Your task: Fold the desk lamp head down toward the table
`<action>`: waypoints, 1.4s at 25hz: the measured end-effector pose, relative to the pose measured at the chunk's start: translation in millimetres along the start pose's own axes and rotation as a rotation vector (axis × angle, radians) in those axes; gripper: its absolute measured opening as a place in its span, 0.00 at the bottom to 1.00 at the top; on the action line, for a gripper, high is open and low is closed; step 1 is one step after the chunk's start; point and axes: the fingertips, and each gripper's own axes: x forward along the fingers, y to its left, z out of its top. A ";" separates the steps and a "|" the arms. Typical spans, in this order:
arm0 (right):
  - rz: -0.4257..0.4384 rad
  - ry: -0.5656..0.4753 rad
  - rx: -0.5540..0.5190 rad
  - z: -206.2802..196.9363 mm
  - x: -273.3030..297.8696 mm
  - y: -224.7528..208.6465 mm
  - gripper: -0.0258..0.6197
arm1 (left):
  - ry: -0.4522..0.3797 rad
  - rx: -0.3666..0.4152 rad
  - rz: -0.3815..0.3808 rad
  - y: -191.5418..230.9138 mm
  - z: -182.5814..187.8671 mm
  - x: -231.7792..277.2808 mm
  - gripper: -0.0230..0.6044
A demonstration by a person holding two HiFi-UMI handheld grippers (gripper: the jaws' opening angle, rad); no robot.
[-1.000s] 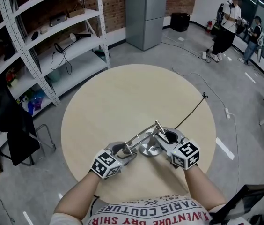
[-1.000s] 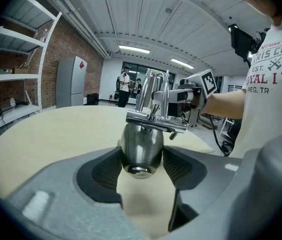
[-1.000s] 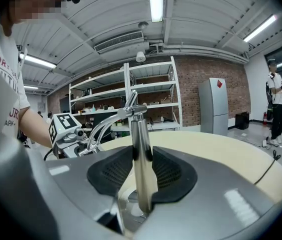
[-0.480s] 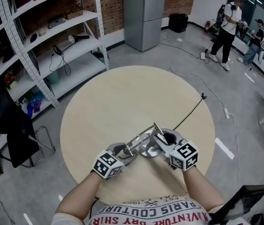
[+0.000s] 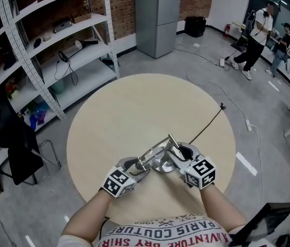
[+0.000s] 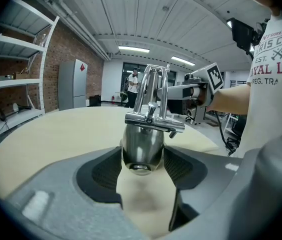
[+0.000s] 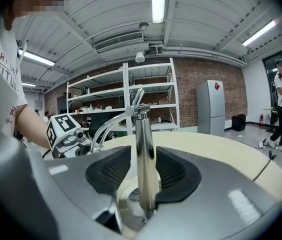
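The right gripper (image 7: 146, 176) has just let its jaws out a little. Across the hall the person (image 5: 258, 32) in the white top stands further right than a second ago, and both hands sit where they were. At the left, metal shelving (image 5: 57, 45) lines the brick wall beside the round pale table (image 5: 134, 107). The desk lamp (image 5: 158, 156) stands toward the table's near edge. The left gripper (image 5: 139, 165) reaches in from the lower left with its marker cube back toward the wrist. In the left gripper view its dark pads (image 6: 103, 171) are clenched on either side of the lamp head (image 6: 141, 146). The head is a rounded steel shade hanging low over the tabletop, with its open end toward the camera. From a cross pin on top of the head, the twin-rod arm (image 5: 155, 149) climbs rightward to the joint at the top of the post (image 7: 146, 154). The post rises from the round base (image 5: 163, 164), which lies flat on the table between the two grippers. In the right gripper view the post stands between that gripper's pads with a sliver of light along the left pad, so this claw is released around it rather than pinching. A dark cable (image 5: 209, 121) runs from the lamp to the table's right edge and drops off there.
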 end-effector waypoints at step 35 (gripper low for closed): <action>0.262 -0.046 0.011 33.7 -126.4 198.1 0.04 | -0.283 -0.003 -0.020 -160.2 89.0 -166.0 0.04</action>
